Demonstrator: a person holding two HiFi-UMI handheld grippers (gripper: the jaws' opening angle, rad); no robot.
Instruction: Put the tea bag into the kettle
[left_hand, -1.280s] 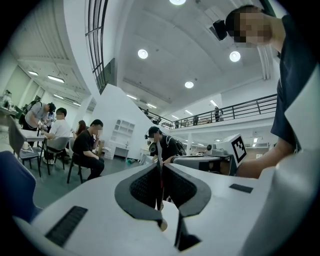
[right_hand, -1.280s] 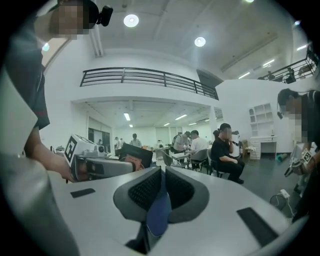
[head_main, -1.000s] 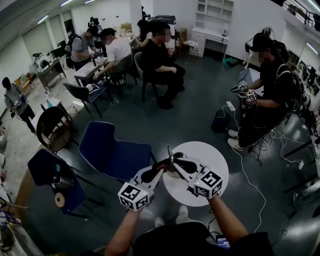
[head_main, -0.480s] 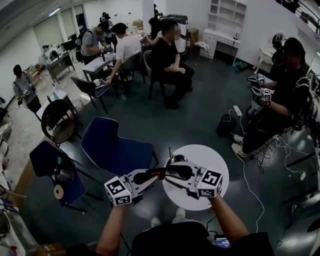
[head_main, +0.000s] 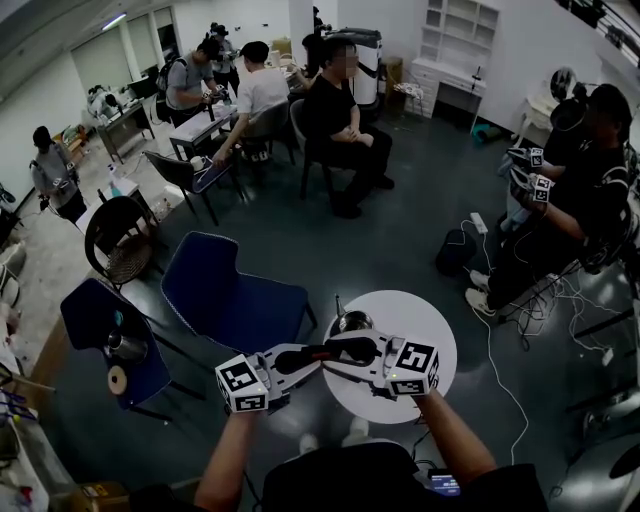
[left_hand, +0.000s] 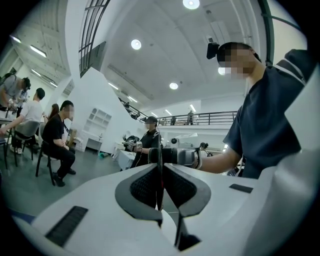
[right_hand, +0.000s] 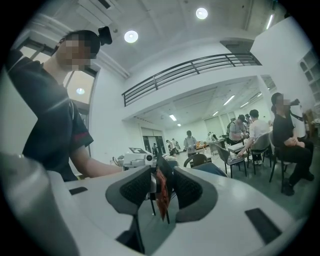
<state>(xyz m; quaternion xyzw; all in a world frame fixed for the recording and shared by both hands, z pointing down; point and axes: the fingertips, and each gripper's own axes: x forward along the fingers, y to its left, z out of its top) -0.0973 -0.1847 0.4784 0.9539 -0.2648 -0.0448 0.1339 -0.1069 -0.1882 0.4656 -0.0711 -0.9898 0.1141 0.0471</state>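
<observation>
Head view shows me a busy hall, seated people and a blue chair (head_main: 235, 300), then the round white table (head_main: 435, 335) carrying the kettle (head_main: 350, 322). The drop is still to do. My left tongs (left_hand: 160, 171) are clamped on the tea bag (right_hand: 161, 197) just beside the kettle. My right tongs (right_hand: 159, 176) have just been opening, pads apart around it.

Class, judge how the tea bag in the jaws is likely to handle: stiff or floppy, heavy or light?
Probably very light: the tea bag is a thin, flat packet, pinched in the jaws of the left gripper. Likely floppy rather than stiff, since it looks slightly bent where it hangs free.
</observation>
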